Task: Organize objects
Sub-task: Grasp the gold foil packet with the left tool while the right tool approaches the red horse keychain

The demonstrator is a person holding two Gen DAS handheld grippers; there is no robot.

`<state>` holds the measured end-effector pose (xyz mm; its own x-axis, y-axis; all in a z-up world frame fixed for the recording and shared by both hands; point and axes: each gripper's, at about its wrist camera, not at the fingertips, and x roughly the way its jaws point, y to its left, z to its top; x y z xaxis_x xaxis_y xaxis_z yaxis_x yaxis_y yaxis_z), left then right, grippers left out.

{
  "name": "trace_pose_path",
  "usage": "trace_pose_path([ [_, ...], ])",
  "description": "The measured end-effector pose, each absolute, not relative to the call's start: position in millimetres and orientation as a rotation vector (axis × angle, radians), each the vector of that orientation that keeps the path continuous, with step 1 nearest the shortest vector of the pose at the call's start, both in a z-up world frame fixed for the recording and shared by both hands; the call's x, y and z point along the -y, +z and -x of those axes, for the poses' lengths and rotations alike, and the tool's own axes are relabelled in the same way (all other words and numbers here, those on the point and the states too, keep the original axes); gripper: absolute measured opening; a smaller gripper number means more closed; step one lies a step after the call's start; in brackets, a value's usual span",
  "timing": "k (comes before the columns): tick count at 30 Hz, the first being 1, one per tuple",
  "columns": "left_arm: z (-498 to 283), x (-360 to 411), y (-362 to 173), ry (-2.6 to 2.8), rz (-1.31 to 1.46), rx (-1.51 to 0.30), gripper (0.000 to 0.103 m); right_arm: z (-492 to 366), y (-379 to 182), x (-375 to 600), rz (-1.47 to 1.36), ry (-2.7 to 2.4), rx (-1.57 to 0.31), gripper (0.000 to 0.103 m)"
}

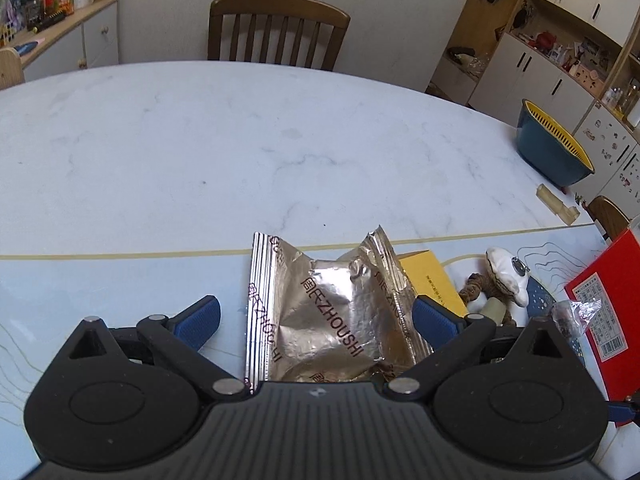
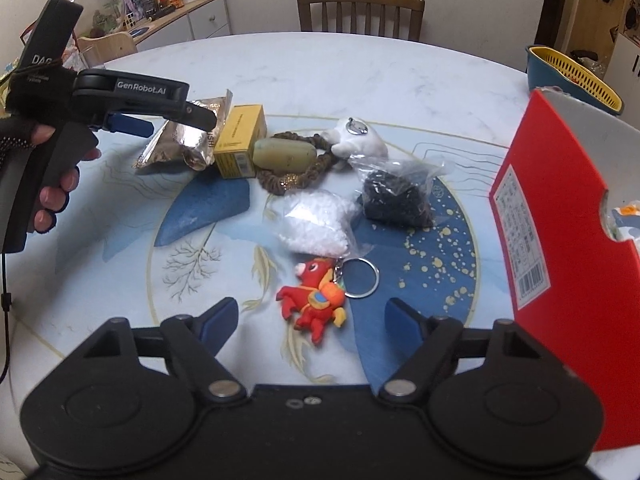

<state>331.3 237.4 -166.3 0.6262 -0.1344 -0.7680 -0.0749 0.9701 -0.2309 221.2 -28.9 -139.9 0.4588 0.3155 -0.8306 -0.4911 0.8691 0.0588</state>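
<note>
A crumpled silver foil snack packet (image 1: 332,312) lies on the table mat between the blue pads of my left gripper (image 1: 318,320), which stands open around it. The right pad reaches the packet's edge and the left pad is clear of it. In the right wrist view the same packet (image 2: 180,144) lies under the left gripper (image 2: 176,128), which a gloved hand holds. My right gripper (image 2: 312,320) is open just above the mat, with a red horse keychain (image 2: 316,304) lying between its fingers, untouched.
Behind the keychain lie a bag of white granules (image 2: 316,220), a bag of dark bits (image 2: 396,196), a braided brown cord (image 2: 296,178), a green oblong (image 2: 286,154), a yellow box (image 2: 240,144) and a white plush (image 2: 356,140). A red box (image 2: 560,240) stands at right, a blue-and-yellow basket (image 2: 572,76) beyond.
</note>
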Motion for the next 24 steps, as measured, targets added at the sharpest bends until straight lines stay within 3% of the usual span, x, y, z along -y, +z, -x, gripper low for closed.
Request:
trace_pose_path([
  [6,-333,-236,-169,-0.055,0.24,-0.887,0.1,-225,-145,25,0.217,0.498,-0.976,0.068],
  [11,-330,-236,-166,-0.074,0.222,-0.875,0.08,-224,-148,21,0.244,0.495,-0.972,0.061],
  [17,-326,-232,-162,-0.075,0.203,-0.86,0.069,-222,-148,17,0.265,0.496,-0.958,0.051],
  [19,-323,-231,-160,-0.093,0.201,-0.854,0.056,-221,-148,16,0.27,0.499,-0.954,0.046],
  [21,-322,-232,-157,-0.087,0.202,-0.858,0.055,-219,-147,15,0.277,0.496,-0.949,0.038],
  [24,-317,-234,-155,-0.079,0.211,-0.86,0.053,-219,-146,15,0.281,0.498,-0.951,0.037],
])
